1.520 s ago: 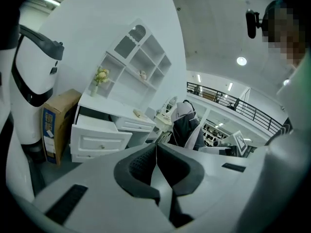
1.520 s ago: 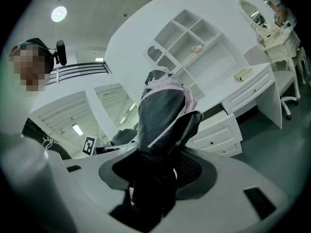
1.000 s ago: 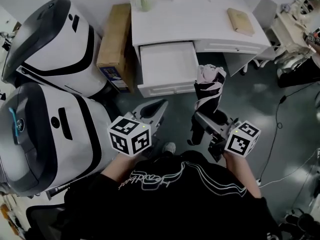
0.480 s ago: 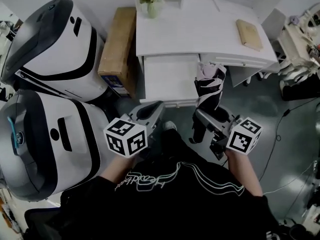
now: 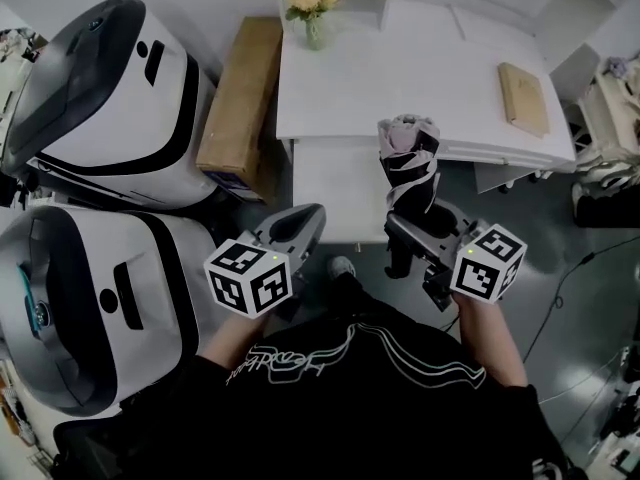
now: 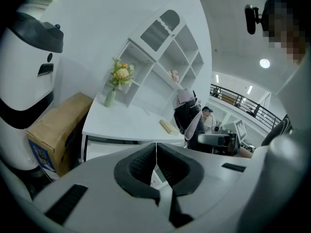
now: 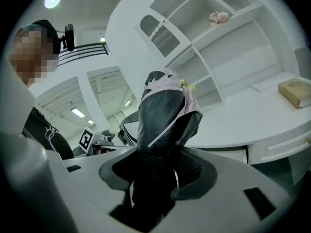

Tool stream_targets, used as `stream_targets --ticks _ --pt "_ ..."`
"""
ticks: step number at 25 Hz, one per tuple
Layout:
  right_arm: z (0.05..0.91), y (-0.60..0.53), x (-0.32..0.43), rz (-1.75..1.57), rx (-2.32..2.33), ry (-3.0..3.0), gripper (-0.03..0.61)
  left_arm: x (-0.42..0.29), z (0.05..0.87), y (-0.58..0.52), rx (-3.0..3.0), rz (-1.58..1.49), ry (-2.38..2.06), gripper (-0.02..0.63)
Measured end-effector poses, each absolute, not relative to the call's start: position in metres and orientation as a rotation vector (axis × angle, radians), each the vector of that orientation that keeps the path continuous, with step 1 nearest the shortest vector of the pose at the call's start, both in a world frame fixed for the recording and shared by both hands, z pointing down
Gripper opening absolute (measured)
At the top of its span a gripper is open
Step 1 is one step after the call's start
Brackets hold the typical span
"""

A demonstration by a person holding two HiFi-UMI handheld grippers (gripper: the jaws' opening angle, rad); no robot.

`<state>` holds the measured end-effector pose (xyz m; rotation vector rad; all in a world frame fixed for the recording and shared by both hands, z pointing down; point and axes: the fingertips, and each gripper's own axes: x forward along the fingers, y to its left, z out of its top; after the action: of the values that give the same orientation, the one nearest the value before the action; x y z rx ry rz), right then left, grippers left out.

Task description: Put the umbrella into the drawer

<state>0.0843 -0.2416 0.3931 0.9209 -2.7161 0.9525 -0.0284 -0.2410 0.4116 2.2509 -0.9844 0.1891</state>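
The folded umbrella (image 5: 408,171), black with a pink top, stands upright in my right gripper (image 5: 405,230), whose jaws are shut on its lower part. In the right gripper view the umbrella (image 7: 163,115) rises from between the pads of that gripper (image 7: 155,171). It hangs by the right front corner of the open white drawer (image 5: 330,183) under the white desk (image 5: 420,68). My left gripper (image 5: 313,215) is shut and holds nothing, just before the drawer's front edge. In the left gripper view its jaws (image 6: 156,154) touch, with the umbrella (image 6: 187,118) off to their right.
A cardboard box (image 5: 240,93) stands left of the desk. On the desk are a vase of flowers (image 5: 313,8) and a tan book (image 5: 525,98). Two large white-and-black machines (image 5: 110,78) (image 5: 90,298) fill the left side. Cables lie on the dark floor at the right.
Both grippers have moved forward toward the desk, the right one carrying the umbrella. The desk and open drawer now sit closer, with the umbrella beside the drawer's right front corner.
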Motion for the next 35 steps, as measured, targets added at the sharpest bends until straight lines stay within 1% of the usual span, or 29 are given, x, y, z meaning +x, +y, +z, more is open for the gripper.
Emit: stream_targets --ticks 7,15,22,27,31,35 --pt "0.433 -0.303 0.073 0.807 0.783 -2.615 0.224 -0.036 0.44 -0.292 2.178 0.194 -1.031 0.025" --pt "0.5 -0.332 0.053 0.651 0.588 -2.474 0.224 -0.048 0.475 -0.318 2.08 0.197 -1.077 0.025" --pt "0.594 -0.337 0.04 0.478 0.415 -2.263 0.224 -0.065 0.499 -0.325 2.014 0.206 -1.119 0.025" --pt "0.668 -0.334 0.036 0.411 0.299 -2.063 0.224 -0.076 0.515 -0.325 1.973 0.228 -1.133 0.025" --pt "0.712 -0.336 0.035 0.317 0.249 -1.924 0.224 -0.085 0.528 -0.325 1.943 0.246 -1.147 0.025" --pt "0.744 -0.339 0.034 0.315 0.222 -1.873 0.224 -0.088 0.536 -0.327 1.929 0.233 -1.151 0.025"
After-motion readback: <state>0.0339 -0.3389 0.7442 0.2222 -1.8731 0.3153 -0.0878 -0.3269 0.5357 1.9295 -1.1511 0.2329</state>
